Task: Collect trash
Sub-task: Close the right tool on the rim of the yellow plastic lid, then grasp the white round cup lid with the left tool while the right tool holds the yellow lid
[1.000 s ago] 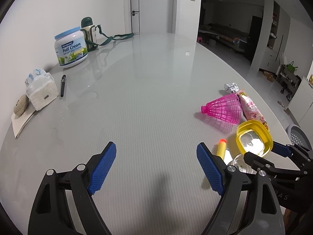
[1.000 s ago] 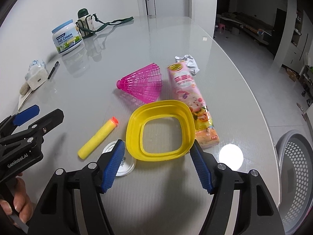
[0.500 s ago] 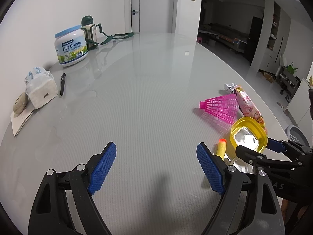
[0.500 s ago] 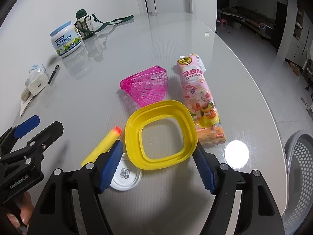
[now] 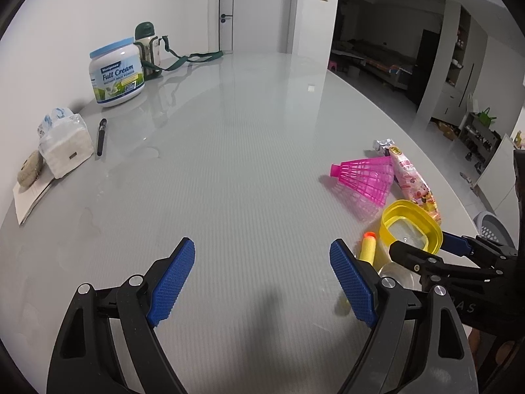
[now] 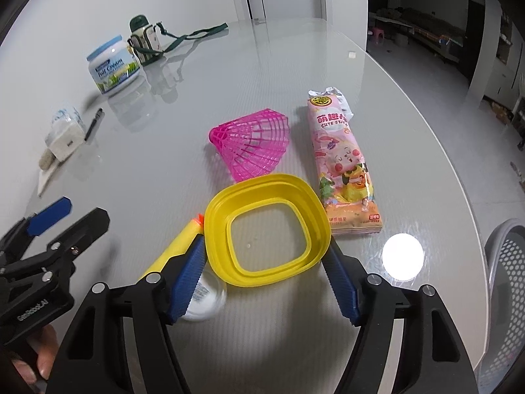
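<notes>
Item: yellow ring lid [image 6: 267, 229], lifted between the right gripper [image 6: 265, 279] pads, jaws closing on it; mesh bin [image 6: 507, 295] to its right. Left gripper [image 5: 262, 275] open, empty.

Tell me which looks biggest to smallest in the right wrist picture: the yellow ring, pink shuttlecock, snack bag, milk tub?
1. yellow ring, though it is nearest the camera.
2. snack bag.
3. pink shuttlecock.
4. milk tub, looks smallest, but it stands far back, so its true rank is unsure.
</notes>
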Tool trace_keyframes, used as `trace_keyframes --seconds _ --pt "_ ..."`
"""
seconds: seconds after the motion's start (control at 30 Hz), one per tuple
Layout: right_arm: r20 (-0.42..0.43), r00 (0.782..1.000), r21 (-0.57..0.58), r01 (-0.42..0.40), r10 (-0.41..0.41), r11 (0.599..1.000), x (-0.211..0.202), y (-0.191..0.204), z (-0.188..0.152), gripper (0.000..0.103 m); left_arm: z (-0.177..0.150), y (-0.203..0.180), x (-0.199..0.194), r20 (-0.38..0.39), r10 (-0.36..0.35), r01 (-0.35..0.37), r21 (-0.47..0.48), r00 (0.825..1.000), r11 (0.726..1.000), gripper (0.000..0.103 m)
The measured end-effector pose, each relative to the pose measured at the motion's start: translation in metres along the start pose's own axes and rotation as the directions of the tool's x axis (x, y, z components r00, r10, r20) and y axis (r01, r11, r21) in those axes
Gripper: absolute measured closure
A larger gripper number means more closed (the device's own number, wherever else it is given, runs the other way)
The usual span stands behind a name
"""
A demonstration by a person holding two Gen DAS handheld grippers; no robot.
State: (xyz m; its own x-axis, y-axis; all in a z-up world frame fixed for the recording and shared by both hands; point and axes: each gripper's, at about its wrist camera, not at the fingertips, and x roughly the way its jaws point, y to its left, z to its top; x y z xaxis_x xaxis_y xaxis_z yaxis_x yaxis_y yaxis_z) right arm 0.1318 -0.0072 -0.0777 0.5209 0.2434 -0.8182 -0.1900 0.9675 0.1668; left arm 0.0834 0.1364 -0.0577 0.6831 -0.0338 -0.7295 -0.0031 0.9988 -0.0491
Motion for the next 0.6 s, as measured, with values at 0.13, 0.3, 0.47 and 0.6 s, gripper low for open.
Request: trace_keyframes --seconds 0.13,0.3,0.47,0.6 --pt "0.029 0.999 0.023 -0.013 0.013 1.000 -0.011 -0.007 -0.001 0.035 0.000 -0.005 -0.003 0.004 0.000 0.000 0.021 1.000 1.000 0.020" --pt "0.061 0.998 0.050 -0.021 0.018 0.999 -0.031 -0.019 -0.013 0.035 -0.004 -0.017 -0.012 0.009 -0.013 0.012 0.051 1.000 0.999 0.017" --pt "0.075 0.997 0.071 -0.011 0.005 0.997 -0.044 -0.032 -0.028 0.035 -0.012 -0.033 -0.014 -0.013 -0.039 0.040 0.072 0.999 0.997 0.016" --pt "0.084 0.996 0.093 -0.001 -0.007 0.996 -0.054 -0.043 -0.041 0.036 -0.020 -0.050 -0.016 -0.034 -0.076 0.078 0.083 0.997 0.994 0.016"
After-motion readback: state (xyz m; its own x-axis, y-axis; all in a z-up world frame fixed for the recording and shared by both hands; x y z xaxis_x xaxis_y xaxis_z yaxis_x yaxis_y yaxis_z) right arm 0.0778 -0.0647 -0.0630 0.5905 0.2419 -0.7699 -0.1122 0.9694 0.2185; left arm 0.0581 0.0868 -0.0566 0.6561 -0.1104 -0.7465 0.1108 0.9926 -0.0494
